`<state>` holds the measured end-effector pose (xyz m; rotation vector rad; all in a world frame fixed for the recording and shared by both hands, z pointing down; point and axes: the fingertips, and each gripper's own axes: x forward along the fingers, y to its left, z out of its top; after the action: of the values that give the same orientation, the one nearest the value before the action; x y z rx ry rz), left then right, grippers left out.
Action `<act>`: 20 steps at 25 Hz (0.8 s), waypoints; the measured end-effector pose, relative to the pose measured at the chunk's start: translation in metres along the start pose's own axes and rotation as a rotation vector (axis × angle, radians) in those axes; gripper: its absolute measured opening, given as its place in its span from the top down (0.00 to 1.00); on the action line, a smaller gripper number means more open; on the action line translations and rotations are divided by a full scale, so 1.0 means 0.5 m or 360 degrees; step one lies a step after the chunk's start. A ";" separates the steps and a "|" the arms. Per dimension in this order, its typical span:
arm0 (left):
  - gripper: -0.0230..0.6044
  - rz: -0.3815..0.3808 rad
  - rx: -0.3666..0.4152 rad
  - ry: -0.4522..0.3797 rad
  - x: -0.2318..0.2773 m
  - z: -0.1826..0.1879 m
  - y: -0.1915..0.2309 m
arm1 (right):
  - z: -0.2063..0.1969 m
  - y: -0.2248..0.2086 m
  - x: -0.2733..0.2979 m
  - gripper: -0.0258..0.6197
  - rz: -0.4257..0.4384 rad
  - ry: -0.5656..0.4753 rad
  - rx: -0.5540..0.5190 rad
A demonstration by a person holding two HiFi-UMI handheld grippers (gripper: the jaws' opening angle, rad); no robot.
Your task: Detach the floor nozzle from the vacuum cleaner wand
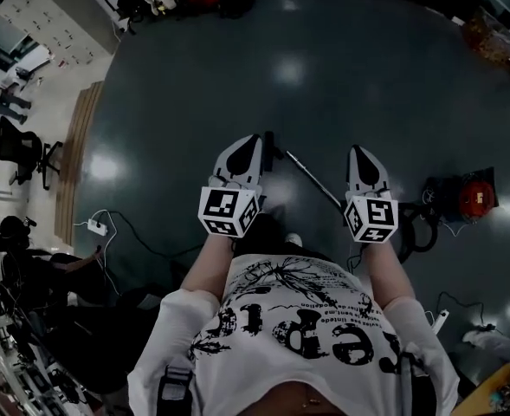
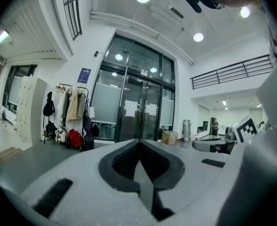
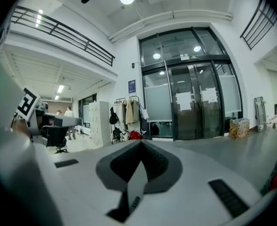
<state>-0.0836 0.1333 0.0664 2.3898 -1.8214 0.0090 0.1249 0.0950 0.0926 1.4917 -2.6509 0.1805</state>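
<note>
Head view: a person in a white printed shirt point(image 1: 298, 328) stands on the dark floor point(image 1: 350, 76) with both arms out in front and a gripper in each hand.
Left gripper point(image 1: 251, 142): held about level and well clear of the floor. Its jaws are pressed together with nothing between them, as the left gripper view shows plainly.
Right gripper point(image 1: 362, 152): at much the same height, beside the other with a gap between them. Its jaws are also closed tight and empty.
Marker cube point(image 1: 229, 211): sits at the back of the left gripper, close to the person's chest. The right gripper carries one like it.
Vacuum cleaner wand point(image 1: 313, 180): a thin silver tube lying slantwise on the floor, seen between the two grippers. Neither gripper touches it.
Floor nozzle point(image 1: 269, 150): a dark piece at the wand's far end, just beside the left gripper's tip. I cannot tell whether it is joined to the wand.
Vacuum body point(image 1: 476, 198): red and black, on the floor off to the person's right, with a black hose point(image 1: 423, 228) looping next to it.
Power strip point(image 1: 95, 226): white, on the floor to the left, with a cable trailing from it.
Office chair point(image 1: 16, 146): black, at the floor's left edge.
Glass doors point(image 2: 139, 108): straight ahead of both grippers. A coat rack point(image 2: 71, 105) hung with jackets stands to their left, with a red bag point(image 2: 75, 138) below it.
</note>
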 end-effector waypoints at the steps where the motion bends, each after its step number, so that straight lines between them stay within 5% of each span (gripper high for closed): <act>1: 0.96 0.0017 -0.0012 -0.0007 -0.028 -0.001 -0.008 | -0.002 0.010 -0.020 0.96 0.0012 0.0003 -0.0001; 20: 0.96 0.0051 -0.0053 -0.0100 -0.444 -0.002 -0.071 | -0.017 0.312 -0.308 0.96 0.0143 -0.0035 -0.0096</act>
<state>-0.1091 0.3555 0.0442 2.3642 -1.8718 -0.0936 0.0714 0.3066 0.0708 1.3657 -2.7170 0.0905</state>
